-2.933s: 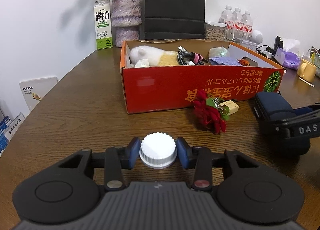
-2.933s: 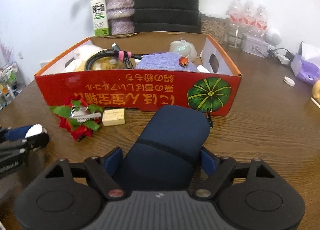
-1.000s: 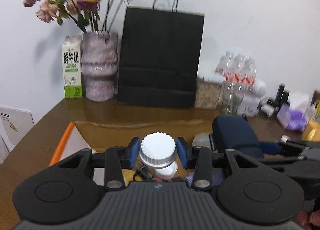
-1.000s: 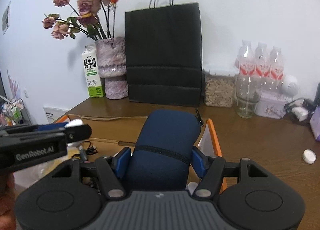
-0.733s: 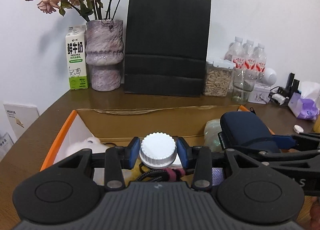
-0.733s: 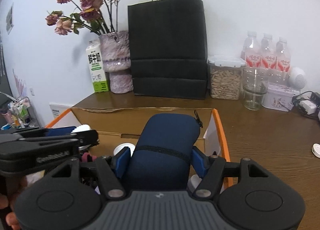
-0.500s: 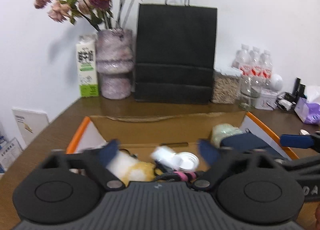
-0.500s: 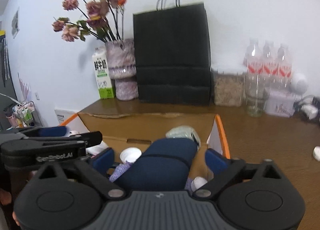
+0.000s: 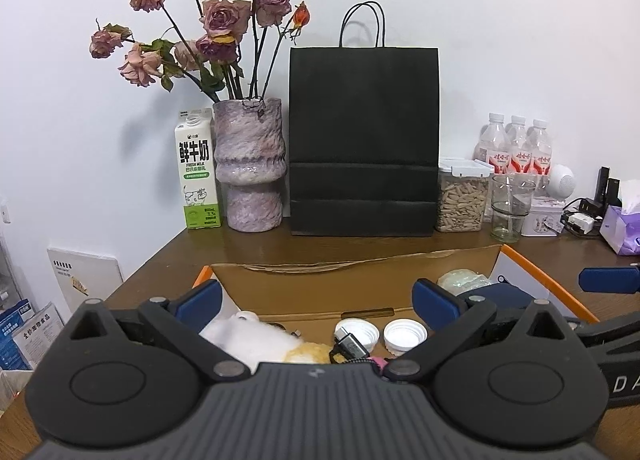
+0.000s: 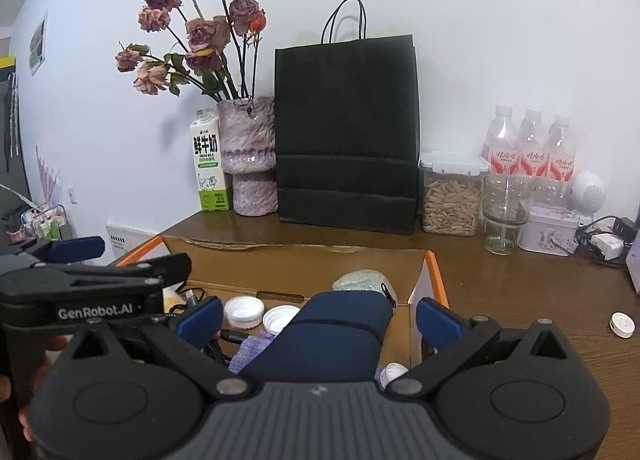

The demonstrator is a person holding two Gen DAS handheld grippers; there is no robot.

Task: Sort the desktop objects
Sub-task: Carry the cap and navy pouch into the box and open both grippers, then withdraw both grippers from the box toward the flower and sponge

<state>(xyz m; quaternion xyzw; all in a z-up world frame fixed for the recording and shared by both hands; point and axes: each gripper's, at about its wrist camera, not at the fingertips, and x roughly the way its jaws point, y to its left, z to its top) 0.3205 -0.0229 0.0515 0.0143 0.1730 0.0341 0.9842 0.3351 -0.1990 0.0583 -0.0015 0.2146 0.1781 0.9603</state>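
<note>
My left gripper (image 9: 318,298) hangs open and empty over the orange cardboard box (image 9: 360,280). Below it in the box lie two white caps (image 9: 405,336), a white and yellow plush toy (image 9: 248,340) and a black cable (image 9: 352,348). My right gripper (image 10: 318,310) is open over the right part of the box (image 10: 296,260). The dark blue pouch (image 10: 332,336) lies in the box between its spread fingers, apart from them. The pouch also shows in the left wrist view (image 9: 500,296). The left gripper (image 10: 92,260) shows at the left of the right wrist view.
Behind the box stand a black paper bag (image 9: 363,139), a purple vase with dried roses (image 9: 250,167), a milk carton (image 9: 197,175), a jar of seeds (image 9: 462,195), a glass (image 9: 510,207) and water bottles (image 9: 516,147). A small white cap (image 10: 622,324) lies on the table at right.
Both grippers carried their objects from the table up over the box and opened. The white cap and the blue pouch dropped into the box.
</note>
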